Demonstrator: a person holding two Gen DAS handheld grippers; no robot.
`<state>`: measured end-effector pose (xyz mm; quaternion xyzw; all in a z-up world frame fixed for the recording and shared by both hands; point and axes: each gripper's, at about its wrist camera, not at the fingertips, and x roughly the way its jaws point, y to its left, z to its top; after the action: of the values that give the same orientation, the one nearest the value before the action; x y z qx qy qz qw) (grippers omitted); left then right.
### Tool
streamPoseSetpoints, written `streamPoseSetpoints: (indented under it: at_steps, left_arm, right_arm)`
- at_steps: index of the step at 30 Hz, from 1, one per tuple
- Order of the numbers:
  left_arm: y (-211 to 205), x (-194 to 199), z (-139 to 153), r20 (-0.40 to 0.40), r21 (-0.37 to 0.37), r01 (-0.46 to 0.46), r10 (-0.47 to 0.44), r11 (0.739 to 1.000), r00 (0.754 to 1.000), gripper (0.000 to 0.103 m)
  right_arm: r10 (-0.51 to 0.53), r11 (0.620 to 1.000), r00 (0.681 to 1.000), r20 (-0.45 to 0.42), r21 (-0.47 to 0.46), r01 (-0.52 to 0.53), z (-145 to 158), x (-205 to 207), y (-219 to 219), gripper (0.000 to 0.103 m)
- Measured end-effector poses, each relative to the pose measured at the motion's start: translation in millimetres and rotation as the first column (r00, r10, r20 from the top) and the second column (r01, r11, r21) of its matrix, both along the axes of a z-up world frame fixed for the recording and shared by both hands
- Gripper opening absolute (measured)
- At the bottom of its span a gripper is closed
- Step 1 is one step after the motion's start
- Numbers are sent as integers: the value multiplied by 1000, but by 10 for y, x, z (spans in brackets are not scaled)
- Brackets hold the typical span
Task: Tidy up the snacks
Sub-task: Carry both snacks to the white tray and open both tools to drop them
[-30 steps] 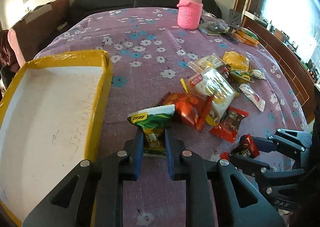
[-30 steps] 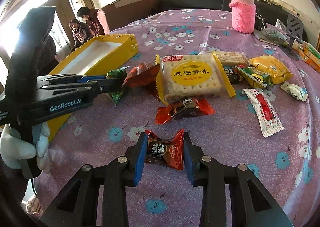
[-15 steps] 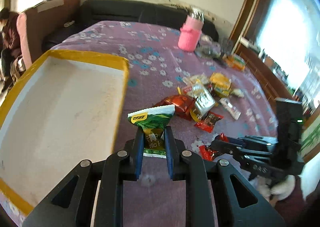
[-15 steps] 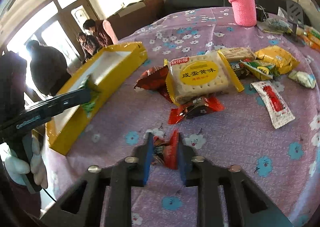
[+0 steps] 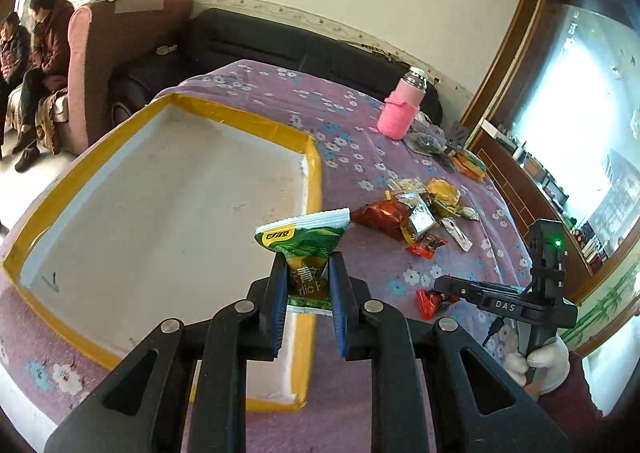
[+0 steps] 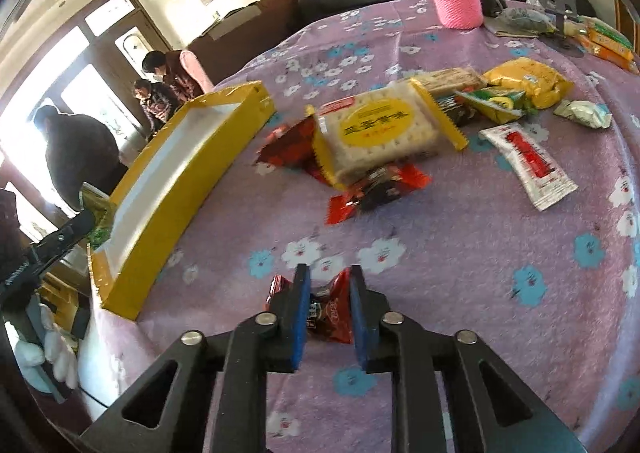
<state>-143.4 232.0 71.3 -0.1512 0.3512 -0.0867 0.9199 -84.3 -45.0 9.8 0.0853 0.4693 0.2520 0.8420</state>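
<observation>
My left gripper (image 5: 307,273) is shut on a green snack packet (image 5: 306,243) and holds it above the near right rim of the yellow-edged white box (image 5: 160,221). My right gripper (image 6: 329,285) is shut on a red candy packet (image 6: 332,309), lifted above the purple flowered cloth. That gripper also shows in the left wrist view (image 5: 444,293) with the red packet (image 5: 430,301). The box shows at the left in the right wrist view (image 6: 180,173). Several loose snacks lie beyond: a yellow cracker pack (image 6: 380,129), red wrappers (image 6: 376,193), a white-red sachet (image 6: 528,165).
A pink-sleeved bottle (image 5: 402,109) stands at the table's far side, with more packets (image 6: 604,41) and a dark bag near it. A sofa and an armchair (image 5: 104,65) stand behind the table. People sit at the far left (image 5: 36,41).
Both grippers have risen and swung left towards the box, each keeping its packet. The green packet now hangs over the box's rim instead of the cloth.
</observation>
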Motion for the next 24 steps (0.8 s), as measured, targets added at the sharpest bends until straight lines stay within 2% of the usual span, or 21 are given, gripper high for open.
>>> streamPoseSetpoints:
  at_steps: [3,13,18,24]
  left_arm:
    - [101,-43,-22,3,-10,-16,16,1000,1000,17]
    - [482,-119,-153,-14,-44,-98,97,994,995,17]
    - [664,-122,-176,-24,-36,-149,148,988,989,17]
    - [866,-76,-199,-41,16,-207,208,978,977,17]
  right_arm:
    - [-4,1000,1000,11,-2,4,55,-70,34,3]
    - [25,1000,994,104,-10,-24,513,-247,313,3]
    - [92,996,985,144,0,-93,793,-277,660,3]
    - [203,975,972,121,64,-212,928,-195,1286,3]
